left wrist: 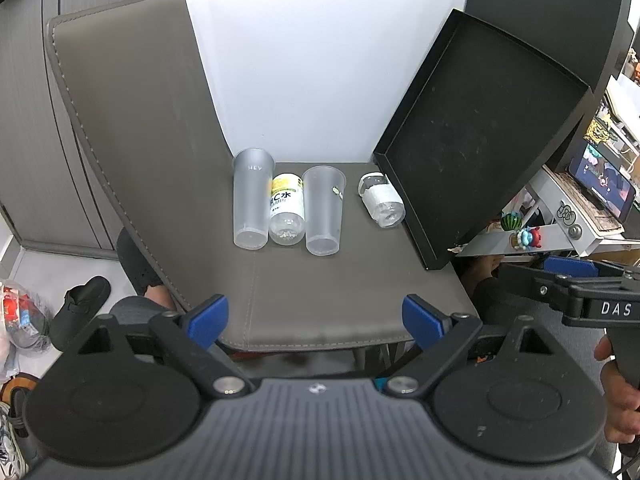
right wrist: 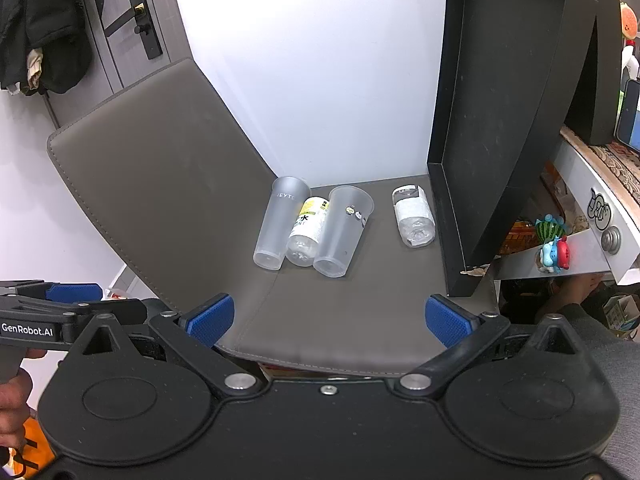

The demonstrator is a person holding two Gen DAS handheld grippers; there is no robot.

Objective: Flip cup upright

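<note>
Both my grippers hang at the near edge of the chair seat (left wrist: 320, 288), well short of the cups. Left gripper (left wrist: 316, 320): jaws wide, nothing between the blue pads (left wrist: 208, 320). Right gripper (right wrist: 330, 320): jaws wide too, empty; it also shows at the right edge of the left wrist view.

Mid-seat, three items lie on their sides in a row, touching or nearly so, bases toward me, mouths toward the wall. Left is a frosted cup with white lettering (left wrist: 252, 200); middle is a yellow-label bottle (left wrist: 286, 212); right is a frosted cup with small stickers (left wrist: 323, 210).

Apart to the right lies a white-label clear bottle (left wrist: 380, 200), just beside a black tray (left wrist: 480, 136) leaning tilted on the seat's right side.

Behind, the chair backrest (left wrist: 132, 128) rises on the left; a white wall (left wrist: 320, 60) closes the back.
</note>
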